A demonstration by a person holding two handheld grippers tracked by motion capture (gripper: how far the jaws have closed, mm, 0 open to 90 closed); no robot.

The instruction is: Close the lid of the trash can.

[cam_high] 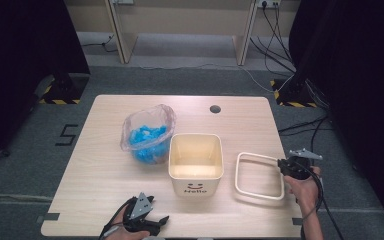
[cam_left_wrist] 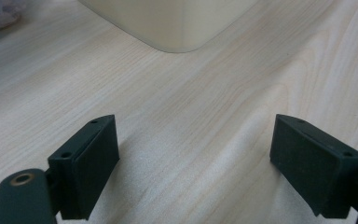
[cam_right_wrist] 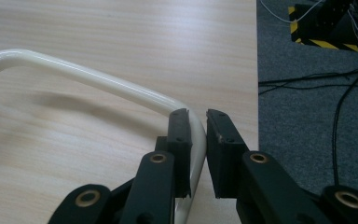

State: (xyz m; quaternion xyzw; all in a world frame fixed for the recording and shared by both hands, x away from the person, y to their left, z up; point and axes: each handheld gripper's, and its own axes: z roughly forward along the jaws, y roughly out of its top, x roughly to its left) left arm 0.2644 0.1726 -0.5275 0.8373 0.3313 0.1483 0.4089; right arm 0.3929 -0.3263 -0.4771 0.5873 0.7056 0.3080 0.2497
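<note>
A cream square ring (cam_high: 260,176) lies flat at the table's right, beside a cream open bin (cam_high: 196,162) with "Hello" on its front. My right gripper (cam_high: 283,167) is shut on the ring's right side; in the right gripper view the ring's rim (cam_right_wrist: 98,79) curves in between the black pads (cam_right_wrist: 179,140) of that gripper (cam_right_wrist: 197,115), which clamp it. My left gripper (cam_high: 152,220) rests near the front edge, left of the bin. In the left gripper view its jaws (cam_left_wrist: 196,140) stand wide open over bare wood, with the bin's corner (cam_left_wrist: 172,23) ahead.
A clear plastic bag (cam_high: 147,134) with blue pieces stands behind and left of the bin. A dark round hole (cam_high: 215,109) marks the table's far side. The table's right edge (cam_right_wrist: 256,70) runs close to my right gripper, with cables (cam_right_wrist: 317,79) on the grey floor beyond.
</note>
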